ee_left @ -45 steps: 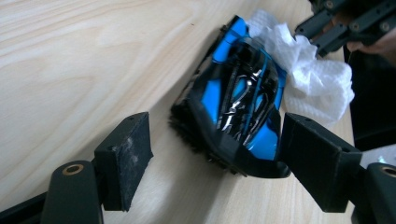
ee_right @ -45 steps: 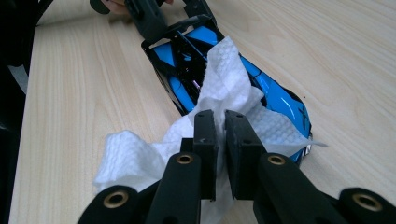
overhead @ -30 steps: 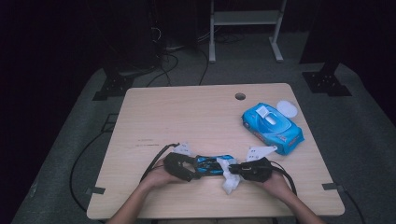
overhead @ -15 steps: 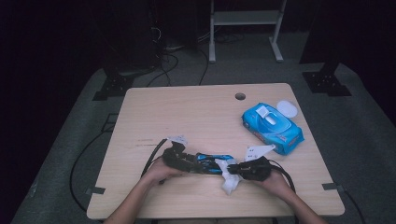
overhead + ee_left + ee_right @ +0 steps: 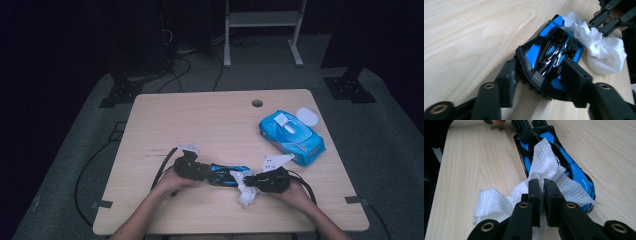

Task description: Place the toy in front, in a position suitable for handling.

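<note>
The left tool (image 5: pixel 537 75) has just closed onto the toy car (image 5: pixel 552 53); right tool (image 5: pixel 541 187) pinches a wipe (image 5: pixel 549 170) on the pale wooden worktop (image 5: pixel 200 120) in a dark room.

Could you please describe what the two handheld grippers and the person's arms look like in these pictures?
Both the left gripper and the right gripper are matte black, with two blocky rectangular jaws on hinged link bars joined by brass-coloured rivets. In the high view a black cable trails from the left one and another loops from the right. Each carries a pale three-cornered plate on top. The forearms are bare, without sleeves.

Glossy plastic toy car (image 5: pixel 551 53), dimpled paper wipe (image 5: pixel 549 167), matt wood table (image 5: pixel 200 120)
</note>
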Available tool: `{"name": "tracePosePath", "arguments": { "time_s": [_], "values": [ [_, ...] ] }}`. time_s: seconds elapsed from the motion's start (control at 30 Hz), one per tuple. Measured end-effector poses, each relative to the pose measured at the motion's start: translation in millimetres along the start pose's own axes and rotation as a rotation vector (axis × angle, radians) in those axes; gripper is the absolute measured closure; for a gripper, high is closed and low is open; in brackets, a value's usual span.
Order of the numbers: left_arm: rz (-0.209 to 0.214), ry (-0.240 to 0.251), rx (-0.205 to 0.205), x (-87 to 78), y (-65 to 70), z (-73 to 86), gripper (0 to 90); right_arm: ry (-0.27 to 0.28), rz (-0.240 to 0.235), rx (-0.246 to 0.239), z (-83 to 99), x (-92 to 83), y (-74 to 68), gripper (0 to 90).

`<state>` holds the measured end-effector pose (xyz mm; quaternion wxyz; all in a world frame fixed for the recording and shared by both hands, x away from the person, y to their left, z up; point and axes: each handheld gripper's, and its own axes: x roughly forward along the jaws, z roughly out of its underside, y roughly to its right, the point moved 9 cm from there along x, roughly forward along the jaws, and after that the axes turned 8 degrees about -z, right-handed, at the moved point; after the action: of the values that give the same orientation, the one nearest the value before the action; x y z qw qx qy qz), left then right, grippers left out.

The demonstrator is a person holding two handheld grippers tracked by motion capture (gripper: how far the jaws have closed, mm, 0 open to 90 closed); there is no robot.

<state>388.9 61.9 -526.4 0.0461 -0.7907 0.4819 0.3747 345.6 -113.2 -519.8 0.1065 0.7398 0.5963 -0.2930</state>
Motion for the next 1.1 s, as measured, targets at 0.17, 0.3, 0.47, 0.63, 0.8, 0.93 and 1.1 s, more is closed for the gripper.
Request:
{"name": "tracePosePath", "arguments": {
  "time_s": [0.17,0.3,0.47,0.63,0.8,0.93,1.1],
  "values": [
    [0.002,0.030,-0.009,-1.9,0.0,3.0,53.3,0.001,0.010,0.000,-0.1,0.0,-0.6,83.6],
    [-0.018,0.053,0.043,-4.4,2.8,3.3,54.4,0.003,0.014,0.001,0.1,-0.2,-2.3,83.5],
    [-0.063,0.091,0.128,-7.2,9.2,4.3,55.4,0.017,0.009,0.037,0.5,-2.7,-1.9,83.3],
    [-0.132,0.140,0.237,-11.0,17.6,6.4,55.4,0.046,0.086,0.060,-1.6,-14.3,9.5,83.3],
    [-0.175,0.167,0.301,-13.4,22.7,8.5,55.3,0.068,0.121,0.088,-2.6,-22.4,17.9,81.1],
    [-0.190,0.172,0.318,-14.2,23.9,9.5,55.3,0.063,0.120,0.104,-1.7,-21.7,21.7,74.2],
    [-0.191,0.190,0.332,-14.6,24.6,10.5,55.3,0.063,0.116,0.124,-1.4,-20.7,25.3,63.0]
  ]
}}
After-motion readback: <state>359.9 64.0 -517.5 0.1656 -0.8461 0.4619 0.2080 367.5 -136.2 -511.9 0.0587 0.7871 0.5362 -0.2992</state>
